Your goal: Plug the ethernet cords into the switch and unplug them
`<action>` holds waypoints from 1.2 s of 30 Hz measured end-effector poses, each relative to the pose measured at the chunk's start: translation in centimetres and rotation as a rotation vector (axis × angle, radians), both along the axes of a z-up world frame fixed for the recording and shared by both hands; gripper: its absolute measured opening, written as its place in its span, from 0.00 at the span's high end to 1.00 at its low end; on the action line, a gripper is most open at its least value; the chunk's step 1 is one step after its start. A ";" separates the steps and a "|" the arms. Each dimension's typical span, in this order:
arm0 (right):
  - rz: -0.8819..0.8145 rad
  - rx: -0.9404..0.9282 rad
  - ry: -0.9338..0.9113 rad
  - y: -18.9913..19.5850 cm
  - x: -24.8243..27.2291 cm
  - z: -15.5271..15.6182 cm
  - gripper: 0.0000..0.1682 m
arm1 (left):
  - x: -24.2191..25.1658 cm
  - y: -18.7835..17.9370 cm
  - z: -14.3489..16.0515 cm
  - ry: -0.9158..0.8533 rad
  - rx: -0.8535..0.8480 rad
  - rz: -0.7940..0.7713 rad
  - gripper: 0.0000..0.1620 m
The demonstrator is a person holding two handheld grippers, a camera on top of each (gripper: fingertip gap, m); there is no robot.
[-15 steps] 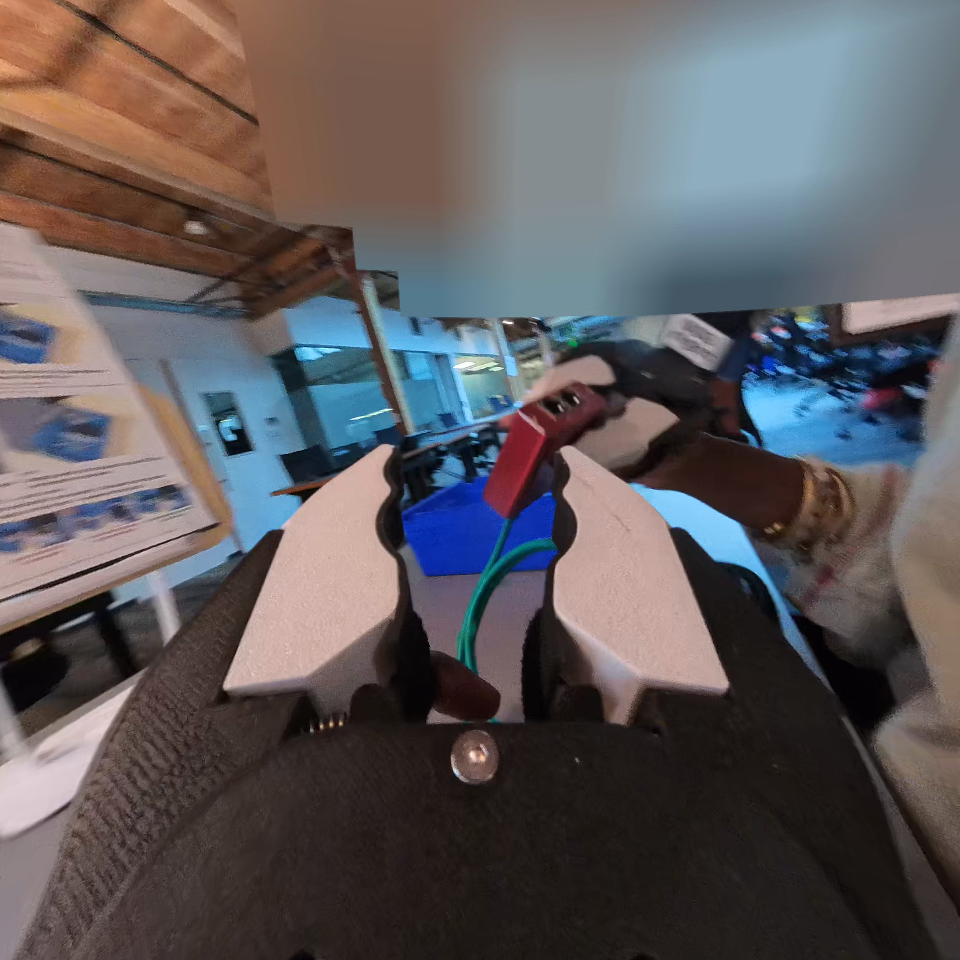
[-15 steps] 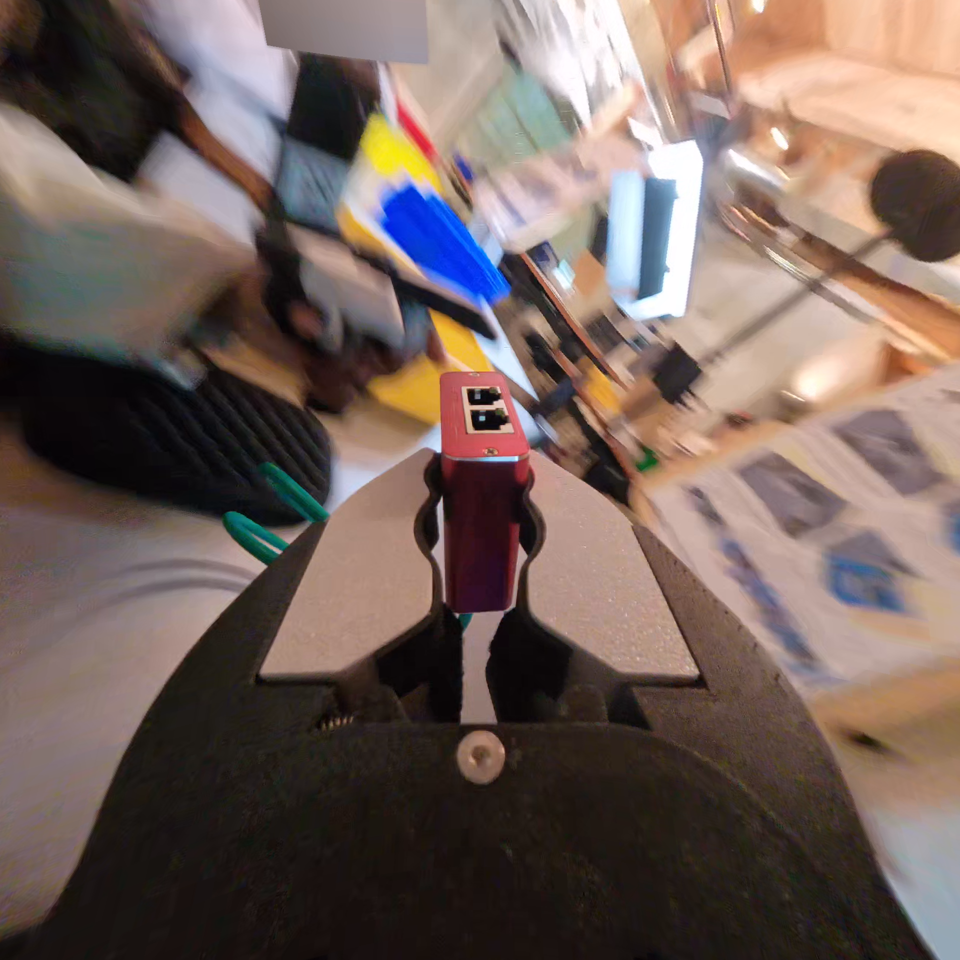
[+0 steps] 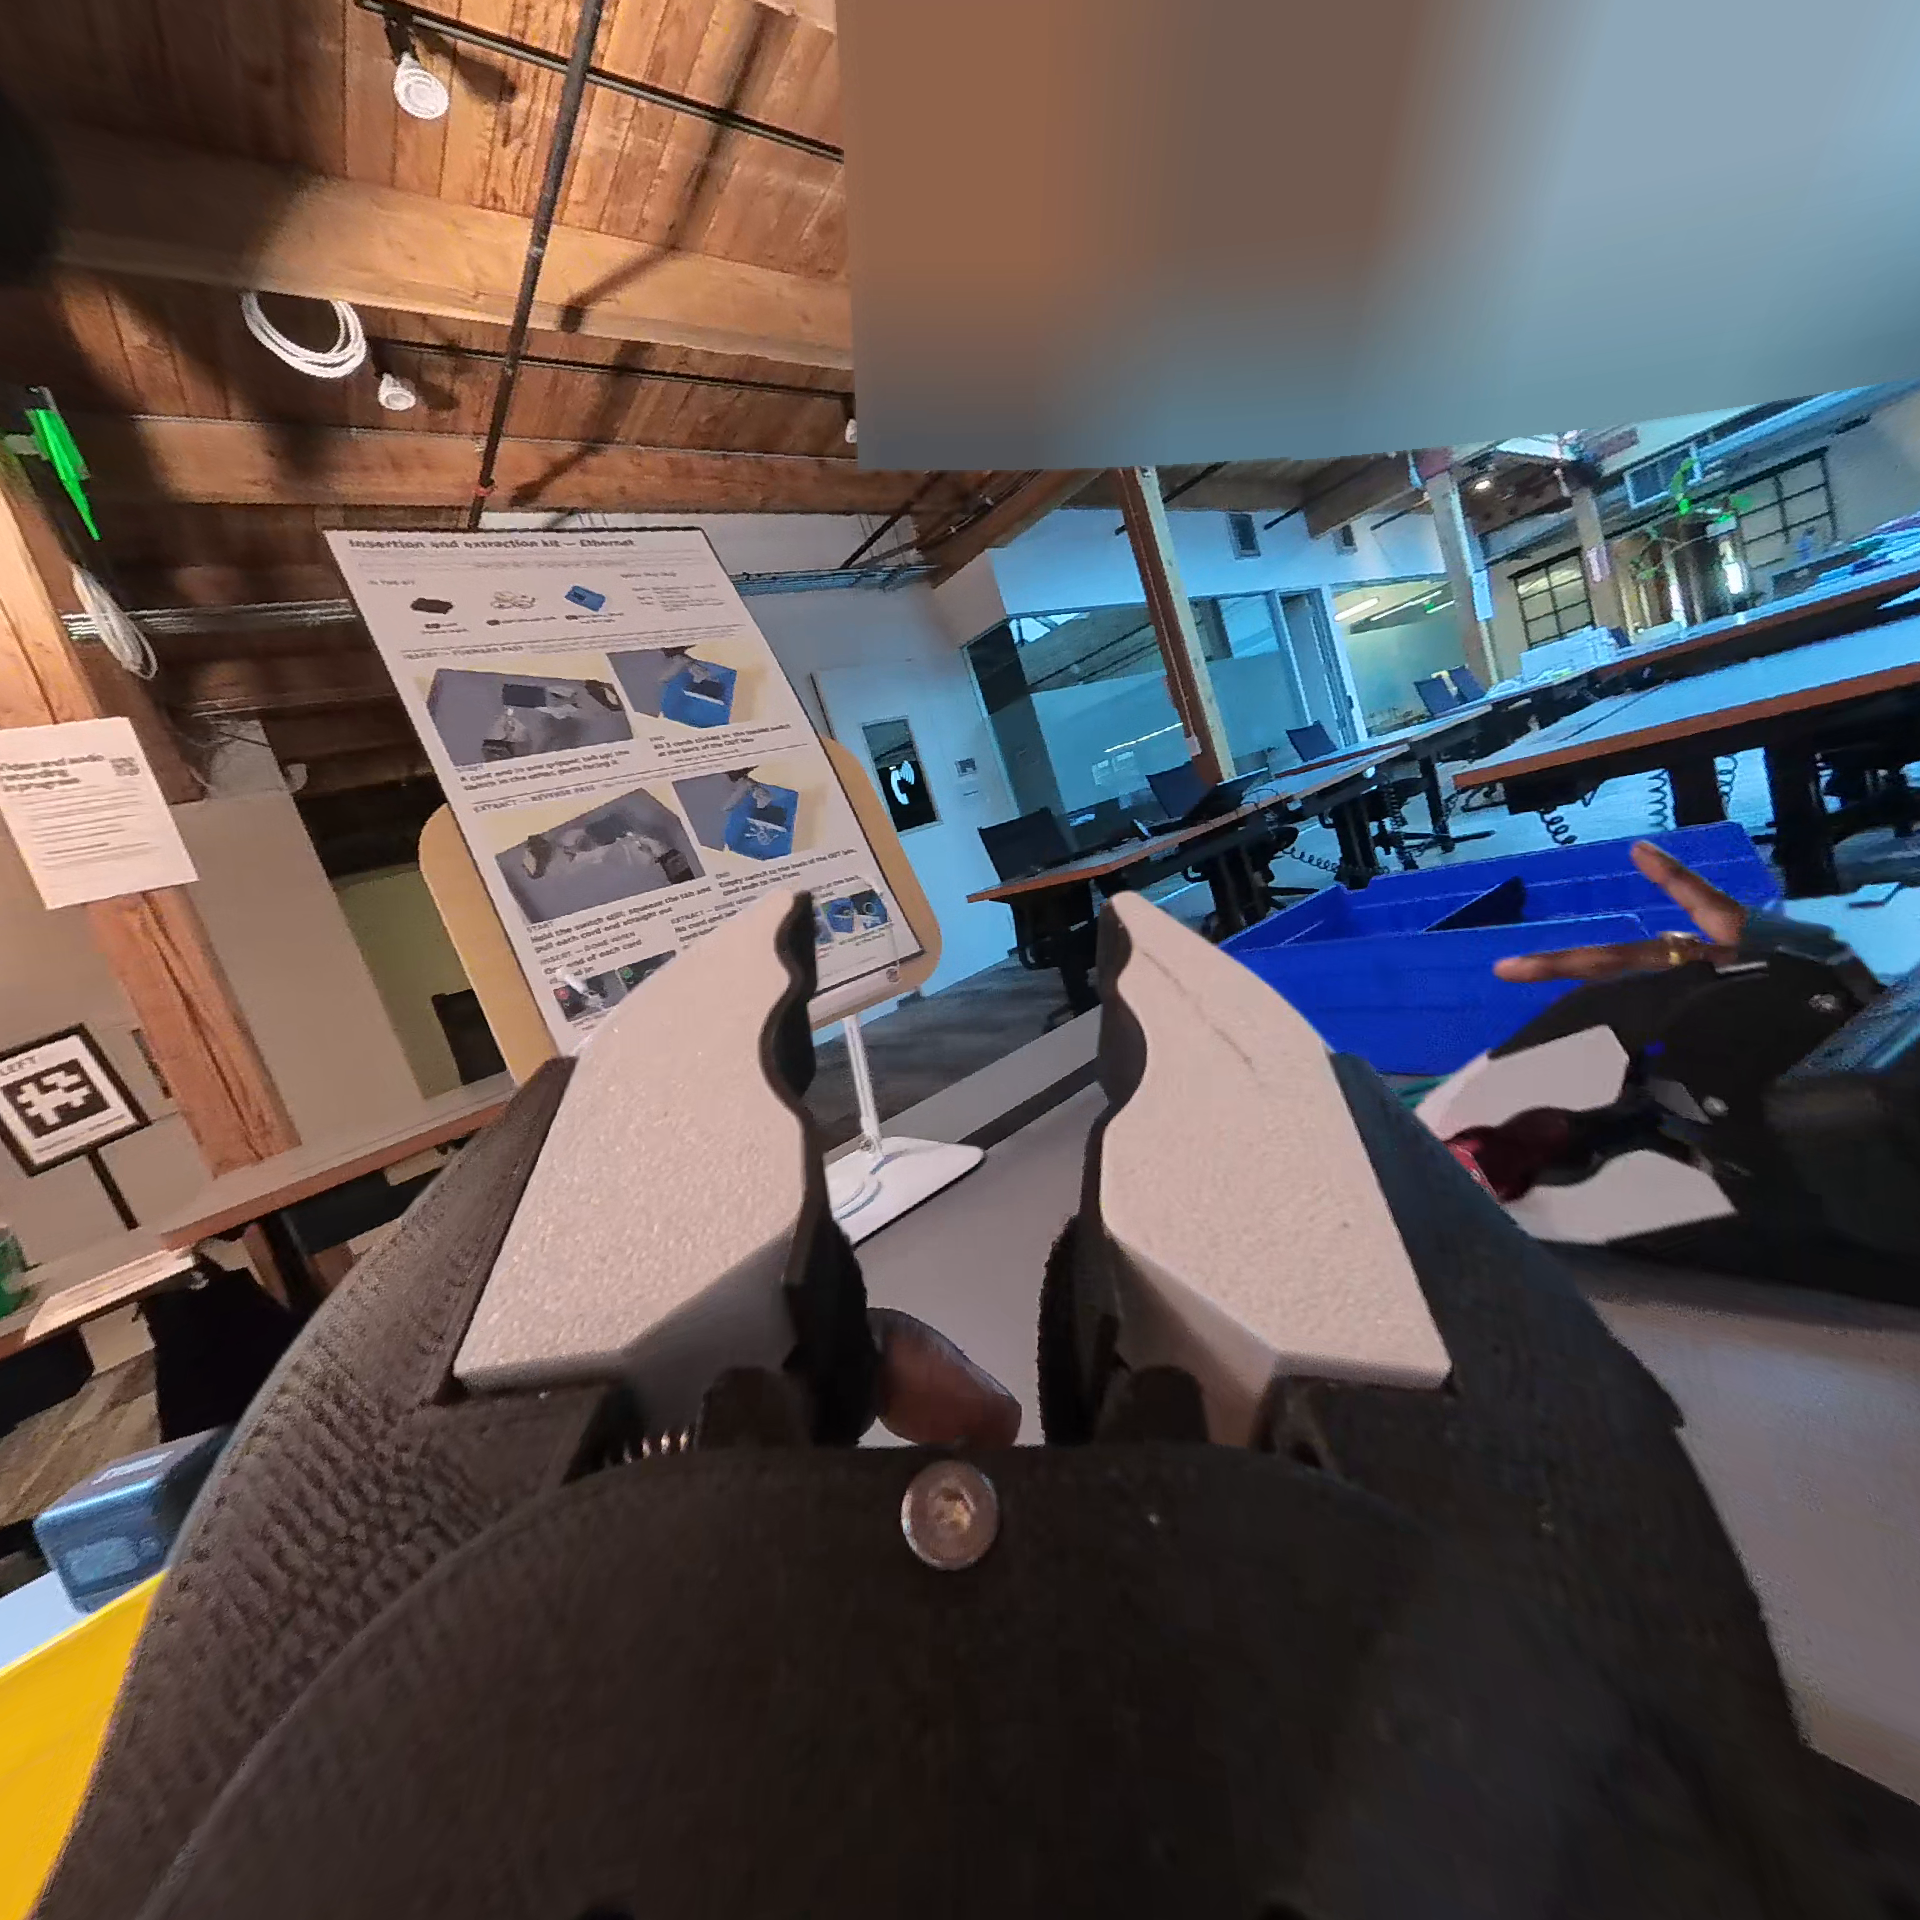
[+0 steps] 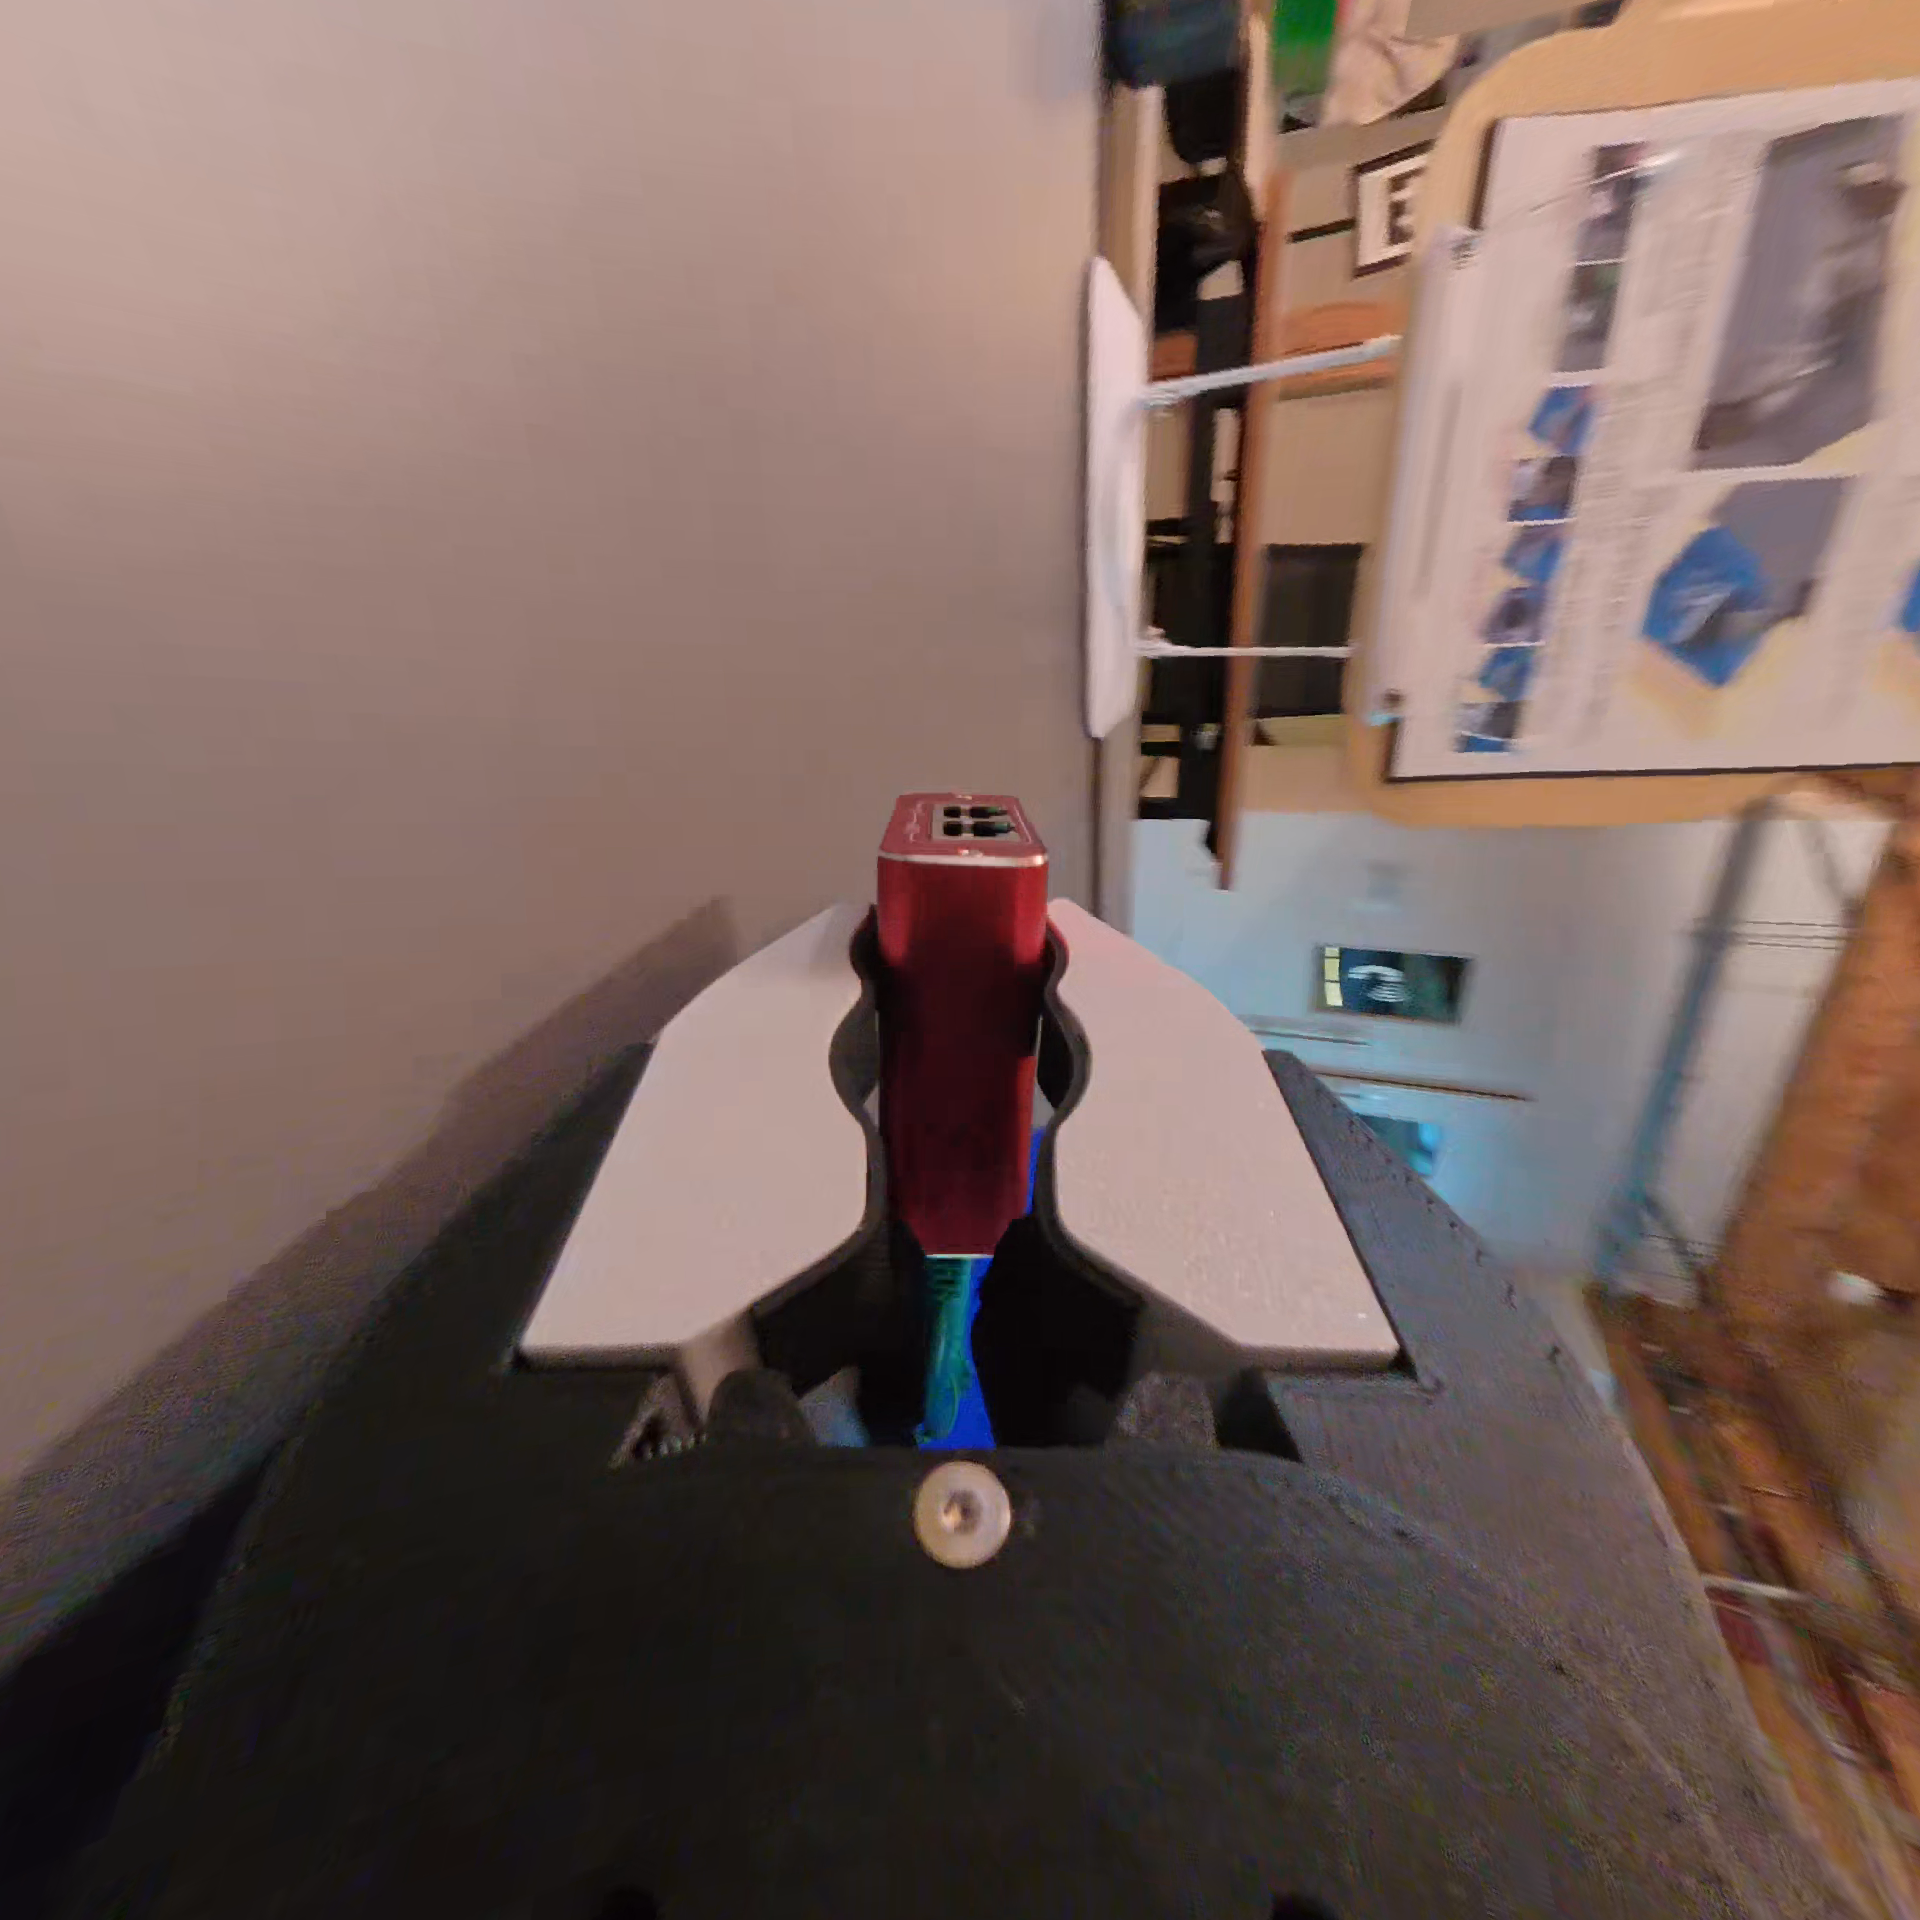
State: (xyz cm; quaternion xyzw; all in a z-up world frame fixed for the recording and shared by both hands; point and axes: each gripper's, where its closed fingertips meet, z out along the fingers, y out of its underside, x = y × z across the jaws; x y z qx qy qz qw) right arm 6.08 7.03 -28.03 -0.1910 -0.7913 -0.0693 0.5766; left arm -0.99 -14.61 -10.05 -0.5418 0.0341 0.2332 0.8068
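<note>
Switch, a red metal box (image 4: 961, 1049), stood gripped lengthwise in our right claw (image 4: 961, 940), ports facing forward, a green cord (image 4: 948, 1340) at its rear. Our left claw (image 3: 951, 1023) gaped empty, well apart leftward, over the grey desk (image 3: 1714, 1382).

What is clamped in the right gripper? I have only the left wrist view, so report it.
Observer: A red ethernet switch, held lengthwise in the right gripper.
Operator: Check its far end.
Observer: The ports there look empty, with no plug in them.
Operator: Find the cord.
Observer: A green ethernet cord runs from the switch's near end, down between the bases of the fingers.
</note>
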 end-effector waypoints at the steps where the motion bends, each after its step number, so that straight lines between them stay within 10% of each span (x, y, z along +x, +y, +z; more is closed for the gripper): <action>1: -0.005 -0.025 -0.019 -0.5 0.0 -0.5 0.84 | -0.1 -0.1 0.0 0.003 -0.002 0.009 0.68; 29: 0.035 -0.504 -0.441 -2.7 2.7 -3.7 0.70 | -2.8 -4.2 1.0 -0.239 -0.193 0.116 0.70; 36: 0.062 -0.650 -0.526 -3.7 3.5 -3.6 0.63 | -6.5 -10.7 -1.6 -0.355 -0.481 0.419 0.69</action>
